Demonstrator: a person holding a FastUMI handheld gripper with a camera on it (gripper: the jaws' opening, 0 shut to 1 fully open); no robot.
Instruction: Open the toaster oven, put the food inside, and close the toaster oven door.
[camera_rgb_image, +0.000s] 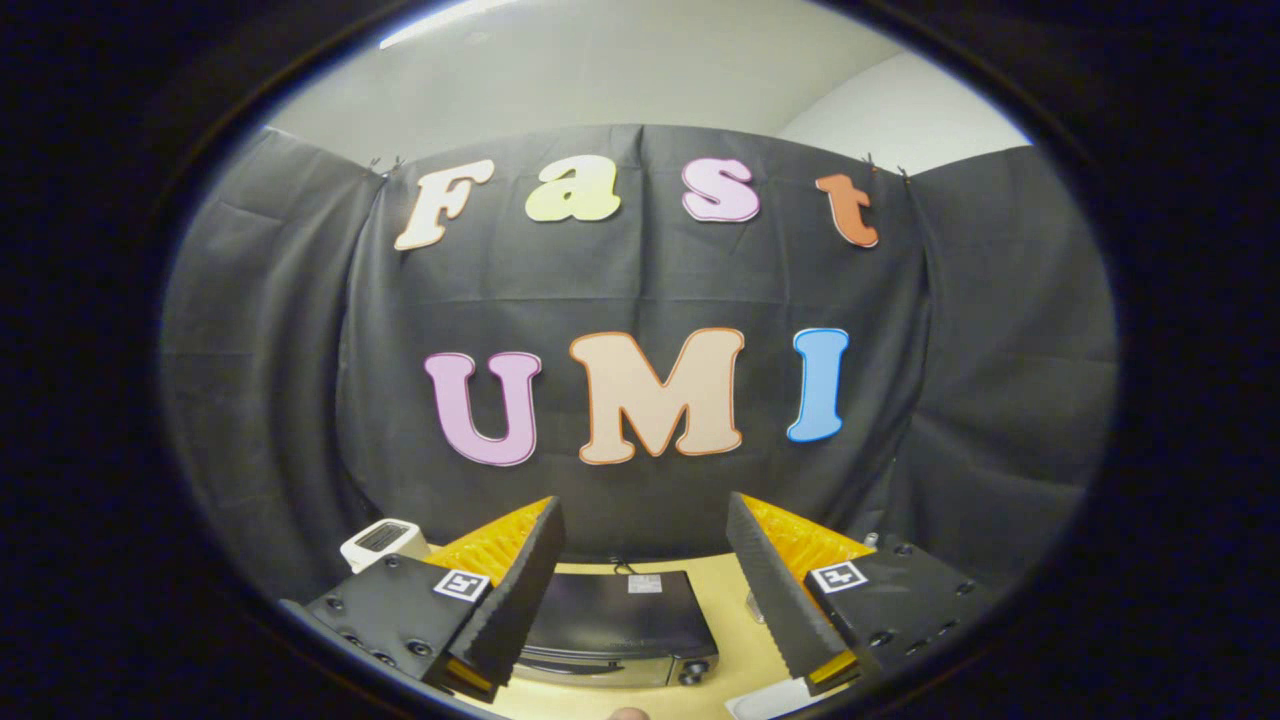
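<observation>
My gripper (642, 590) is held high above the table, open, with nothing between its two black ribbed fingers (520, 590). Down below, seen through the gap between the fingers, stands the dark toaster oven (625, 620) on the light wooden table (735, 610). I look at its top and the upper strip of its front, where a round knob (693, 672) shows at the right end. The door looks shut. The food is hidden from me here.
A small white device (380, 543) sits on the table to the left, behind the left finger. A white object (768, 703) lies near the front edge, under the right finger. The black cloth wall rises right behind the oven.
</observation>
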